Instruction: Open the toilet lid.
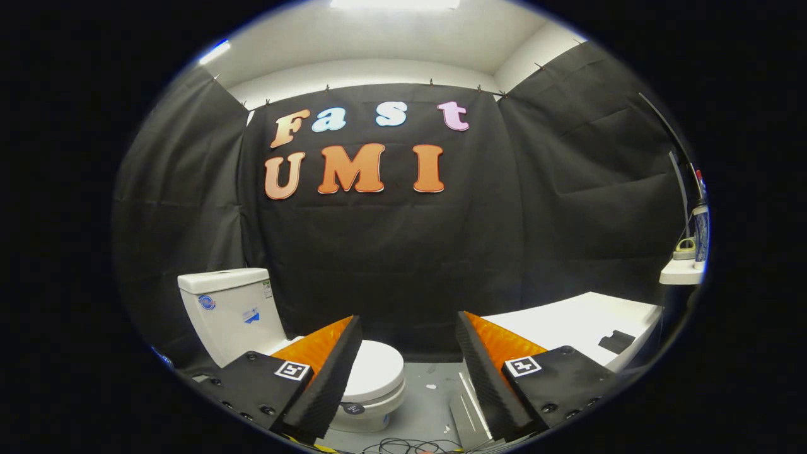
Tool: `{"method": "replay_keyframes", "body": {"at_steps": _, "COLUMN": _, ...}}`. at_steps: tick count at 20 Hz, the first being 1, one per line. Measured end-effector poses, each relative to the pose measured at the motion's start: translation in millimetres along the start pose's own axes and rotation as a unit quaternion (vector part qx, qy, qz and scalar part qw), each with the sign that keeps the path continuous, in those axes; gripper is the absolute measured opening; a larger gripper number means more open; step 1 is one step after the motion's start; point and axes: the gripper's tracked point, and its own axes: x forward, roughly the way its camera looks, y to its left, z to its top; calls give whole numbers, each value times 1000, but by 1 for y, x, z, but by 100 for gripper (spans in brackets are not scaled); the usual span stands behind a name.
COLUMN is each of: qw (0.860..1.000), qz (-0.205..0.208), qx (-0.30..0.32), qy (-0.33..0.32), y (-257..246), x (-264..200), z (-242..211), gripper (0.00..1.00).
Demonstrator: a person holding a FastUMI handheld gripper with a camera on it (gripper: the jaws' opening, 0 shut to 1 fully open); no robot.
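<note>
A white toilet stands on the floor at the left, its tank [230, 309] against the black cloth wall. Its lid [377, 372] lies flat and closed on the bowl, partly hidden behind my left finger [328, 372]. My gripper [408, 328] hovers above and short of the toilet, open wide, with nothing between its fingers. The lid's front edge shows just past the left finger, below the gap. The right finger [485, 372] is apart from the toilet, over the floor.
A white table [580, 321] with a small dark item on it stands at the right. A small white shelf [681, 272] holding a bottle hangs further right. Grey floor [429, 403] with loose cables and a metal strip lies between toilet and table.
</note>
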Motion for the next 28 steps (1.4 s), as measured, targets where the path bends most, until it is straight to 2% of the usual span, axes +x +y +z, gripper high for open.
{"method": "replay_keyframes", "body": {"at_steps": 23, "qw": 1000, "qz": -1, "qx": 0, "qy": -2, "y": -2, "x": 2, "z": 0, "gripper": 96}}
{"method": "replay_keyframes", "body": {"at_steps": 26, "qw": 1000, "qz": -3, "qx": 23, "qy": 0, "y": 0, "x": 3, "z": 4, "gripper": 97}}
{"method": "replay_keyframes", "body": {"at_steps": 28, "qw": 999, "qz": 11, "qx": 39, "qy": 7, "y": 15, "x": 9, "z": 4, "gripper": 98}}
